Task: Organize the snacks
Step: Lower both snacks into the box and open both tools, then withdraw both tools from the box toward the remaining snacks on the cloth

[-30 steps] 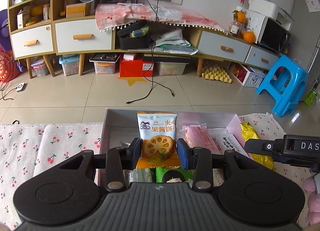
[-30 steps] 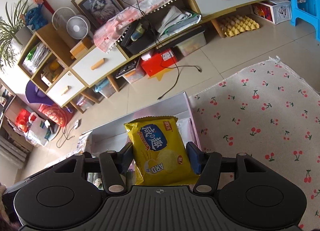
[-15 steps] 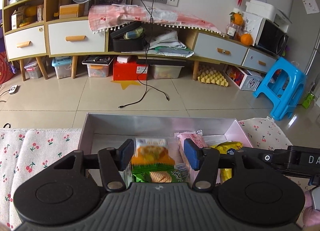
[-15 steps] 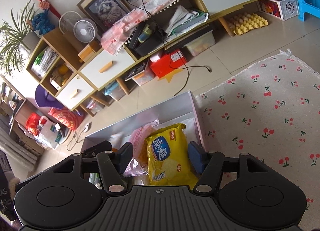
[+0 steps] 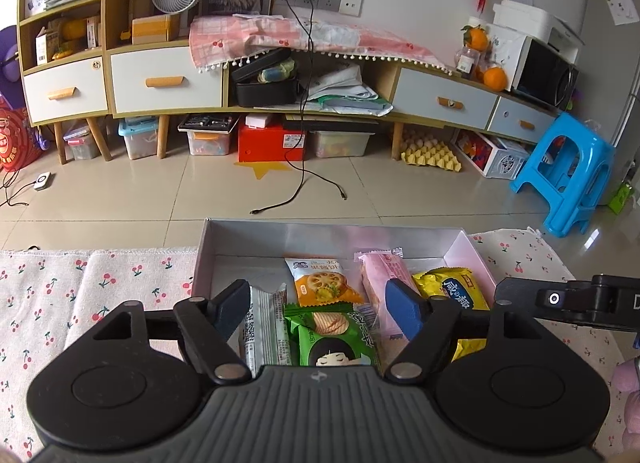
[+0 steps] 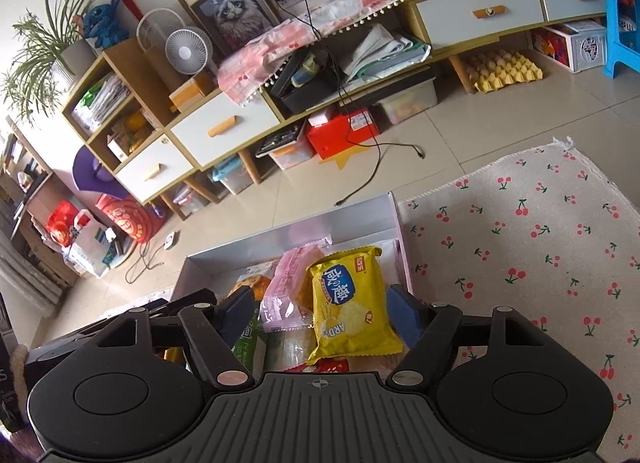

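The snacks sit in the open box [image 5: 468, 241]: an orange biscuit packet [image 5: 320, 283] lies flat in the middle, a pink wafer pack [image 5: 380, 279] just to its right, and a yellow cracker bag [image 5: 452, 287] beside the right wall. A green packet [image 5: 336, 339] overlaps the orange one's near end, with a grey-white packet [image 5: 264, 331] beside it on the left. The left tongs [image 5: 318, 305] hang spread wide above them, gripping nothing. The right tongs [image 6: 318, 309] are spread wide too, the yellow bag lying loose between them, apparently touching neither finger. The box rests on a cherry-print cloth [image 6: 520, 231], with tiled floor [image 5: 160, 195] beyond.
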### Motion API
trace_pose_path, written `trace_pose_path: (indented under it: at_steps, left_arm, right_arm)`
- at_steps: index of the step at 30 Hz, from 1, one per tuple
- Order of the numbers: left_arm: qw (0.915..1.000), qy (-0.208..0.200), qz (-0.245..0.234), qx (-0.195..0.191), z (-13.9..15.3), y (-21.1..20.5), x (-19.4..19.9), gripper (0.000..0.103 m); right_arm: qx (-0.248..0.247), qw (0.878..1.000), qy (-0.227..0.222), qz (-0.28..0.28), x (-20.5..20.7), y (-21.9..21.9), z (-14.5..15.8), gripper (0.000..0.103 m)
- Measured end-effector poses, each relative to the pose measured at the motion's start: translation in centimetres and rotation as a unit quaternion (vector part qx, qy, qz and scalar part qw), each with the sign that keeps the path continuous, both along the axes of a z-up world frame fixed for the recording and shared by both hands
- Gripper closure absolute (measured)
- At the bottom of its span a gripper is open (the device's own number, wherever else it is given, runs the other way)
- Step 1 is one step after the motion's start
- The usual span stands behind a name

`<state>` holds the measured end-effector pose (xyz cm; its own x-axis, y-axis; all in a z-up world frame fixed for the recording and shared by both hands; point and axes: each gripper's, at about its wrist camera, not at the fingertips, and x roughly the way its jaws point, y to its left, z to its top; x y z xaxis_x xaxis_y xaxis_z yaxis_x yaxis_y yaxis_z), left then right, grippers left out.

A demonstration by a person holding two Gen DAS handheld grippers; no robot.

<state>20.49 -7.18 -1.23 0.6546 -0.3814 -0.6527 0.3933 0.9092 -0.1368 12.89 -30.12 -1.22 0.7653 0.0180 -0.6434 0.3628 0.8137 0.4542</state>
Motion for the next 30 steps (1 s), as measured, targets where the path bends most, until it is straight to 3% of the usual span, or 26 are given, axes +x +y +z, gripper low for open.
trace_pose_path:
  at_steps: [6, 12, 30]
  left_arm:
    - [0.9999, -0.009, 0.010, 0.004, 1.1, 1.1, -2.3, 0.010]
    - [0.9998, -0.009, 0.012, 0.016, 1.8, 2.4, -4.7, 0.001]
    - [0.9991, 0.015, 0.024, 0.030, 0.2, 5.7, -10.5, 0.001]
  right_arm:
    - [-0.021, 1.000, 0.000, 0.008, -1.8, 1.0, 2.0, 0.019]
    - [-0.038, 0.999, 0.006, 0.014, -3.9, 2.3, 3.3, 0.013]
    - [-0.071, 0.996, 0.034, 0.030, -9.8, 5.2, 2.8, 0.010]
